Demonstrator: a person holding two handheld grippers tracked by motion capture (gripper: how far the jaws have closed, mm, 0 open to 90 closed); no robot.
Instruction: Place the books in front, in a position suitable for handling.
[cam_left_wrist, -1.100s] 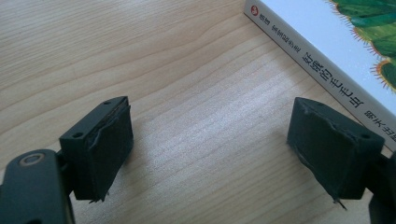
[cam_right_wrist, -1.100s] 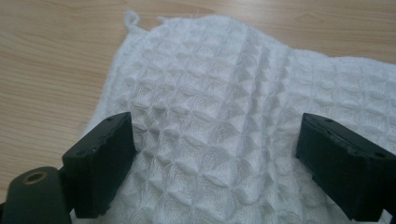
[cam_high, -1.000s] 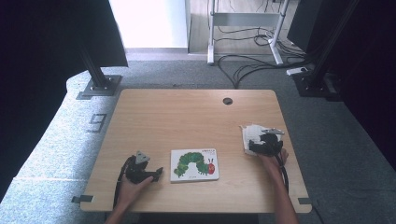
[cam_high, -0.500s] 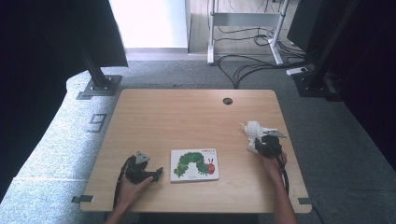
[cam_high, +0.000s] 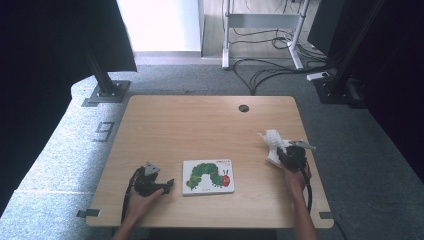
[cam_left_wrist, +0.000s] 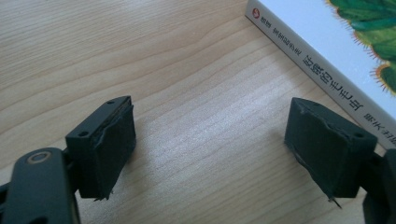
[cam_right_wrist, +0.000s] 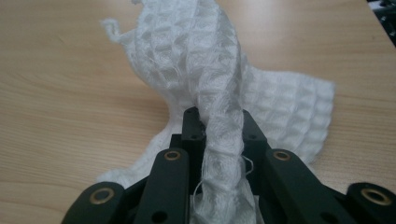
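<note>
Your right tongs (cam_right_wrist: 218, 122) have just been closing and now pinch the cloth (cam_right_wrist: 205, 84), whose lower fold hides between the jaws. Left tongs (cam_left_wrist: 210, 149) gape, empty, beside the half-cropped book (cam_left_wrist: 327, 51).

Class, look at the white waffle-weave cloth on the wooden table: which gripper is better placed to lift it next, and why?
The right gripper: its jaws have just been closing and now pinch a fold of the white waffle-weave cloth. The left gripper rests open beside the caterpillar picture book, far from it.
</note>
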